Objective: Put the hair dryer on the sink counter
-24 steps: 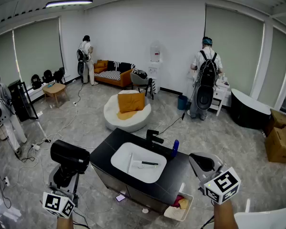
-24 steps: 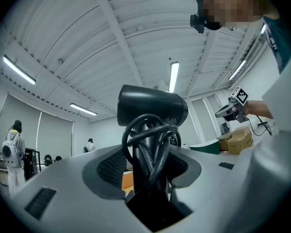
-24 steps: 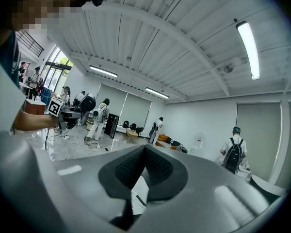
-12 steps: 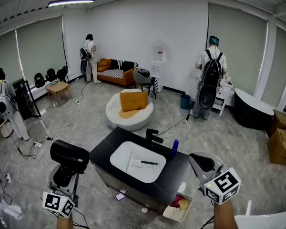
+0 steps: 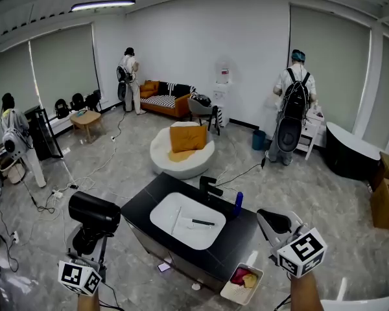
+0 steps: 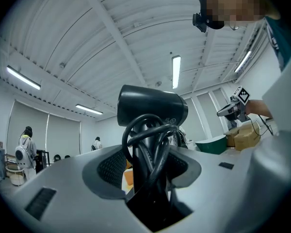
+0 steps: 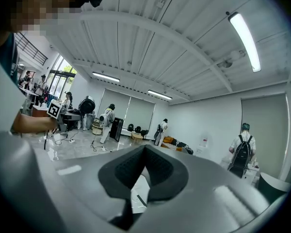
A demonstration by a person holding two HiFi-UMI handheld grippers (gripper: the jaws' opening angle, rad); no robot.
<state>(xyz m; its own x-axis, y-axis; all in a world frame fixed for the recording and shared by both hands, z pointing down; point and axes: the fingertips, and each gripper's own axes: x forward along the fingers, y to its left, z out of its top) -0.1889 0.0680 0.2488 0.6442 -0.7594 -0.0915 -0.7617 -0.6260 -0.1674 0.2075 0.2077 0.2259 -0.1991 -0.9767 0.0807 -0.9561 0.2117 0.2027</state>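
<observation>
1. Hair dryer (image 5: 94, 210): a matte black one with a stubby barrel body. It stands upright in my left gripper (image 5: 87, 238), out over the grey stone-look floor (image 5: 117, 274) and just left of the worktop (image 5: 141, 207), touching no part of it.
2. Its cord (image 6: 146, 147) is smooth, rubbery and black, wound in loose loops around the handle, and the loops sit where I hold it.
3. My left fingers (image 6: 109, 167) have dark pads with a fine dotted texture. They are spread fairly wide and clamped on the handle and cord together.
4. My right gripper (image 5: 273, 221) hangs level off the worktop's right corner. Its fingers meet at the tips with nothing between them.
5. The worktop is a flat, glossy black slab set at an angle to me, with a white, rounded basin (image 5: 181, 229) sunk into it.
6. A squared black tap (image 5: 209, 188) stands at the basin's far rim, and a slim blue bottle (image 5: 238, 201) stands just to its right.
7. A thin dark stick lies in the basin. It may be a comb or a brush, but it is too small to tell.
8. A white slotted basket (image 5: 236, 290) sits on the floor at the worktop's near corner, with something red and something yellow in it.
</observation>
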